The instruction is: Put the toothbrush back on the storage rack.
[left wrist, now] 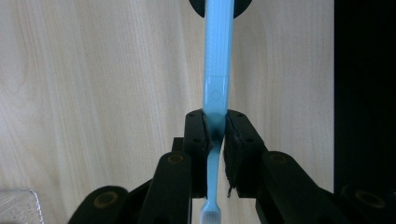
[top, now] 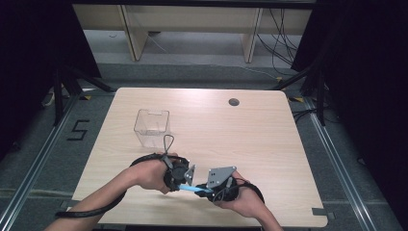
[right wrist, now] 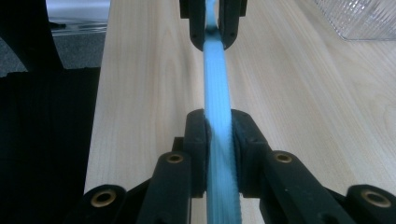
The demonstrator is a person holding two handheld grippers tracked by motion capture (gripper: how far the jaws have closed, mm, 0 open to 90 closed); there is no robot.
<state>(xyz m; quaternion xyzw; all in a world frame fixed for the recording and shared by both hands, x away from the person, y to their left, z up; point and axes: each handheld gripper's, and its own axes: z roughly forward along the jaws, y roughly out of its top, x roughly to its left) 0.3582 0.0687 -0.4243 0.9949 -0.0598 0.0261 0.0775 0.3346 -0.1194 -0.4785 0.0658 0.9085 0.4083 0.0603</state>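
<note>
Toothbrush held at both ends
Left gripper (left wrist: 215, 133) and right gripper (right wrist: 218, 128) fingers both clamp the blue toothbrush (left wrist: 216, 60) over the worktop (top: 269, 139).

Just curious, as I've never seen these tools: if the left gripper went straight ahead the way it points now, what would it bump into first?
Most likely the right gripper. The left gripper is shut on a blue toothbrush, and the right gripper's jaws hold the handle's far end, straight ahead. How far off is hard to judge.

You are looking at a light blue ribbed toothbrush (left wrist: 216, 70) with white bristles, showing between black claws with brass-coloured pins, over a pale wood-grain counter (top: 250, 134); the ridged box (top: 152, 126) is showing clear.
</note>
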